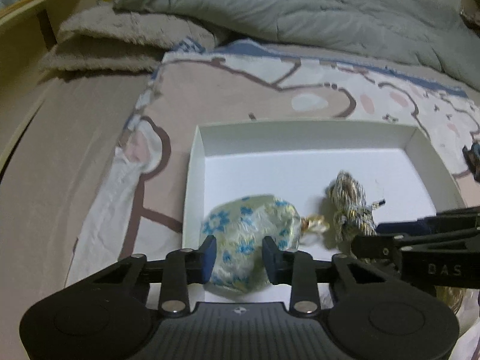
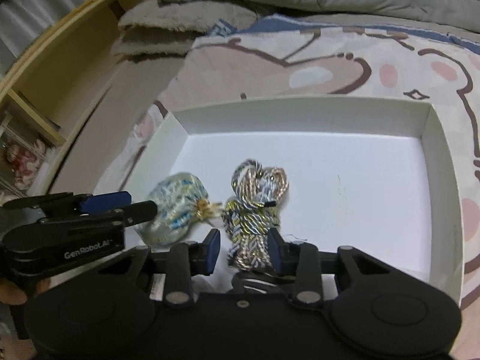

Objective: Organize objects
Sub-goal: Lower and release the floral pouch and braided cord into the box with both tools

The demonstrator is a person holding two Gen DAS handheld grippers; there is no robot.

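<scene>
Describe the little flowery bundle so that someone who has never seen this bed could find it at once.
On the cartoon-print bedspread lies a shallow white cardboard box. In its near left corner sits a rounded pouch of pale shiny fabric with blue flowers, tied with gold ribbon and pinched by the left gripper. Its neighbour, a knotted bundle of blue, gold and white cord, has no flowers.

Each camera sits just behind its own gripper's fingers, tilted steeply down and forward, close over a white box (image 1: 300,138) on a bed. The left wrist view has the box from 12 to 3 o'clock; the right wrist view has it from 10 to 3. Both share the box, a floral pouch (image 1: 249,240), a cord bundle (image 2: 258,204) and the grey quilt (image 1: 300,9) at 12 o'clock
</scene>
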